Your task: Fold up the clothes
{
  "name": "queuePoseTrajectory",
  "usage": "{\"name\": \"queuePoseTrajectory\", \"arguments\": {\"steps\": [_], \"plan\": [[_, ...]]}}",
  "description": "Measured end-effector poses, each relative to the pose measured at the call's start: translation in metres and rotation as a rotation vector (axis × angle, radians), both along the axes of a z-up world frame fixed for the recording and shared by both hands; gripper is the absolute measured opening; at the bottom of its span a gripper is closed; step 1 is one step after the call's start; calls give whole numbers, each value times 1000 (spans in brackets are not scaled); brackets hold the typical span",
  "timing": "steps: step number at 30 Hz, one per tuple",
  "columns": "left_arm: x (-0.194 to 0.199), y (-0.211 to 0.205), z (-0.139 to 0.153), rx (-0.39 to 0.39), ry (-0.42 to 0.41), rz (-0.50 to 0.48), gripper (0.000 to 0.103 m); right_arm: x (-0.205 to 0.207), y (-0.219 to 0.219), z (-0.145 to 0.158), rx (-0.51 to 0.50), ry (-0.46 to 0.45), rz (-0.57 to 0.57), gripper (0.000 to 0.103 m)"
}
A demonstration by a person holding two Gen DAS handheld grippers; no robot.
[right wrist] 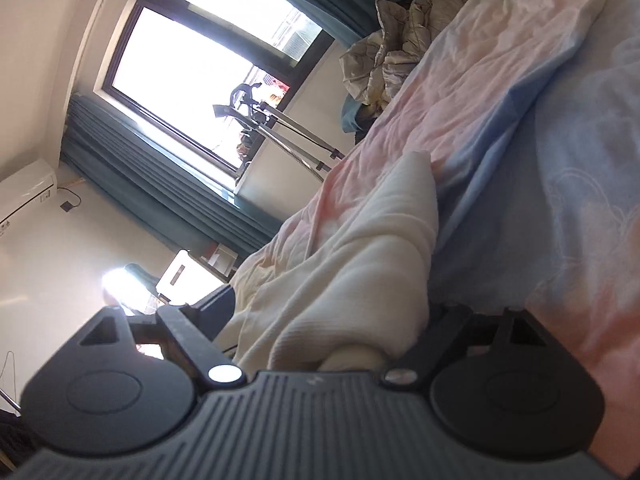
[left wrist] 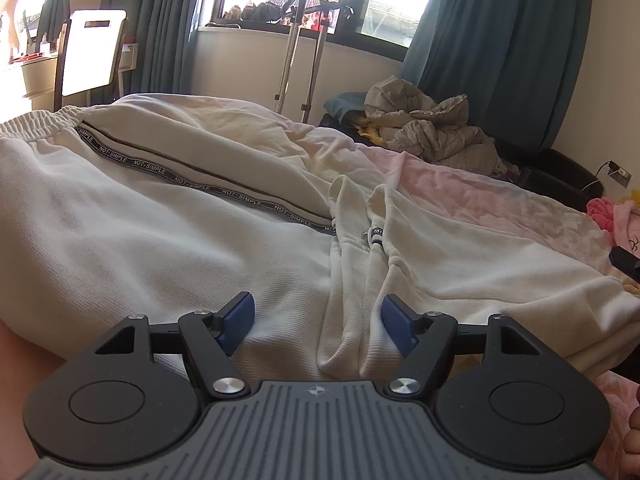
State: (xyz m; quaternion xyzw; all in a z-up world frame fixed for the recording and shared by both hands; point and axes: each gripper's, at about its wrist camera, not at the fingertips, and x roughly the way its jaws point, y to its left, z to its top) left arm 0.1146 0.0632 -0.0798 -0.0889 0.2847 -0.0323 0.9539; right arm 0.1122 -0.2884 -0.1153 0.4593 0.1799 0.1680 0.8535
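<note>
Cream sweatpants [left wrist: 168, 216] with a black "NOT-SIMPLE" side stripe lie spread on the bed, waistband at the far left, cuffs and drawstrings near the middle. My left gripper [left wrist: 318, 322] is open low over the cloth, its blue pads on either side of a bunched fold. In the right wrist view the same cream cloth [right wrist: 360, 248] drapes between the fingers of my right gripper [right wrist: 328, 332], which is tilted sideways. Its pads are hidden by the cloth.
The bed has a pink and blue sheet [left wrist: 492, 192]. A heap of grey-beige clothes [left wrist: 432, 128] lies at the far side. A metal stand [left wrist: 296, 40] is by the window, and a white chair [left wrist: 92, 52] at the left.
</note>
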Motion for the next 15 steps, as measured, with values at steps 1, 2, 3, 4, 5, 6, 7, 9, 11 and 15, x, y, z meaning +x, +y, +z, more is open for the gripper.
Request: {"name": "queuePoseTrajectory", "arguments": {"steps": [1,2,3,4,5,6,7,9,11,15], "plan": [[0,0,0,-1,0,0,75,0,-1,-1,14,-4,1,89],[0,0,0,-2,1,0,75,0,-2,-3,28,-4,2,89],[0,0,0,-1,0,0,75,2,-4,-8,42,26,5,89],[0,-1,0,3,0,0,75,5,-5,-14,57,64,10,89],[0,-2,0,6,-1,0,75,8,-6,-21,72,101,14,89],[0,-2,0,8,-1,0,76,10,-6,-25,66,136,15,85],[0,-2,0,9,-1,-1,76,11,-4,-26,33,167,9,77],[0,-3,-1,11,-1,0,76,13,0,-23,-22,196,-1,73],[-1,-4,-1,11,-2,1,76,11,9,-17,-92,176,-11,72],[-2,-4,0,6,-2,5,76,3,24,1,-219,66,-27,64]]}}
